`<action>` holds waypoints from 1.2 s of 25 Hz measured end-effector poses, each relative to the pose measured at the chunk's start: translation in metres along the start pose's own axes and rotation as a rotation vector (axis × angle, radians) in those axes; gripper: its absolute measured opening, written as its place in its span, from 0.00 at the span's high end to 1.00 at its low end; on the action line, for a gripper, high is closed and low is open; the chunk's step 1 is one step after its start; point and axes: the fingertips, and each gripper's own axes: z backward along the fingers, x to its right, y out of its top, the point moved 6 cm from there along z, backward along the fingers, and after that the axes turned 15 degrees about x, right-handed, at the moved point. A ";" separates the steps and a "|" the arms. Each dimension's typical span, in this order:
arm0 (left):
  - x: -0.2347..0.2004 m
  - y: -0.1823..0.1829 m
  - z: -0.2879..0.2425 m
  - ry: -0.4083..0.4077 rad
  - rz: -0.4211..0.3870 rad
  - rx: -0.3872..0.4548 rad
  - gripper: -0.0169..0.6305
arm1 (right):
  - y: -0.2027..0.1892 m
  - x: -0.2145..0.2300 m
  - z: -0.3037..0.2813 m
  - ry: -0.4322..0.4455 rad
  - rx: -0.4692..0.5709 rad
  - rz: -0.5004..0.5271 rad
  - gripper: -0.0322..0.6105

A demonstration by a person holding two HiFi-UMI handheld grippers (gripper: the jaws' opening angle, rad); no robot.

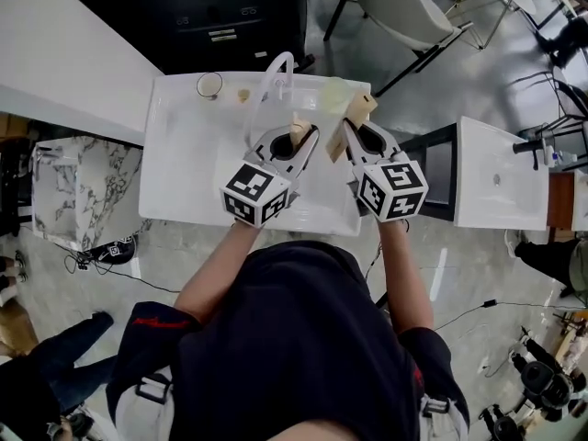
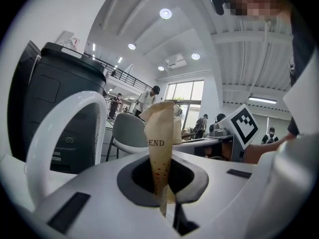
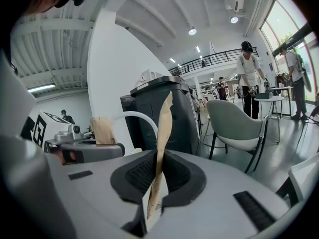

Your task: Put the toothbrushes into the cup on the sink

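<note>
Over the white sink [image 1: 188,168], each gripper holds a brown paper packet upright. My left gripper [image 1: 300,138] [image 2: 164,185] is shut on a packet [image 2: 160,138] [image 1: 299,129] printed "END". My right gripper [image 1: 351,125] [image 3: 155,185] is shut on a thin, flat packet [image 3: 161,143] [image 1: 361,108]. What is inside the packets is hidden. A small clear cup [image 1: 209,84] stands on the sink's back rim at the far left, well away from both grippers. The curved white faucet [image 1: 274,73] [image 2: 60,133] [image 3: 130,116] rises just beyond the left gripper.
A white counter [image 1: 64,53] runs along the left and a black cabinet [image 1: 220,16] stands behind the sink. A white chair [image 1: 404,7] is at the back right, and a white table [image 1: 501,173] at the right. A marbled block [image 1: 78,186] sits at the left.
</note>
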 end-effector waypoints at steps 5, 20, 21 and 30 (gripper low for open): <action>-0.005 -0.004 -0.015 0.031 0.008 -0.004 0.95 | 0.005 0.017 -0.013 0.031 -0.001 0.006 0.87; -0.028 -0.021 -0.052 0.116 0.038 -0.035 0.95 | 0.012 0.063 -0.062 0.093 -0.009 0.008 0.87; -0.030 -0.023 -0.054 0.119 0.042 -0.039 0.95 | 0.013 0.065 -0.066 0.096 -0.005 0.008 0.87; -0.043 -0.032 -0.064 0.133 0.061 -0.063 0.95 | 0.023 0.080 -0.096 0.107 0.025 0.043 0.87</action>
